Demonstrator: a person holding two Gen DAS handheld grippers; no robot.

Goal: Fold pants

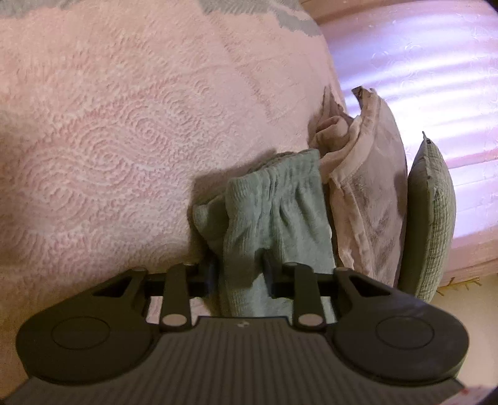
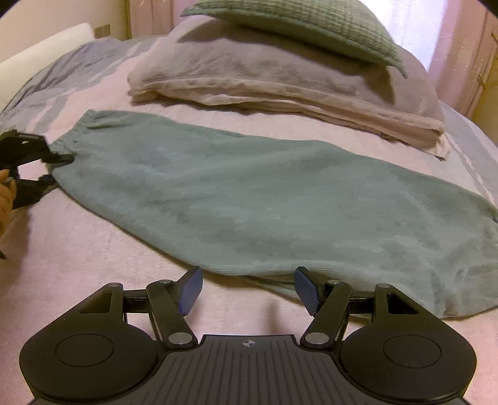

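Note:
Green pants point(image 2: 249, 193) lie folded lengthwise across the pink bedspread in the right wrist view, waistband at the left, legs running right. My left gripper point(image 1: 239, 264) is shut on the pants' waistband point(image 1: 274, 199), whose gathered green cloth bunches up between the fingers. That same left gripper point(image 2: 46, 168) shows at the far left of the right wrist view, clamped on the waistband edge, with a hand behind it. My right gripper point(image 2: 249, 286) stands open just short of the pants' near edge, blue pads point(image 2: 191, 288) apart, nothing between them.
A pink textured bedspread point(image 1: 109, 140) covers the bed. Behind the pants lie a folded beige blanket and pillow point(image 2: 280, 78) with a green checked cushion point(image 2: 295, 28) on top. Pink curtains point(image 1: 420, 62) hang past the bed. A white headboard part point(image 2: 40, 53) sits far left.

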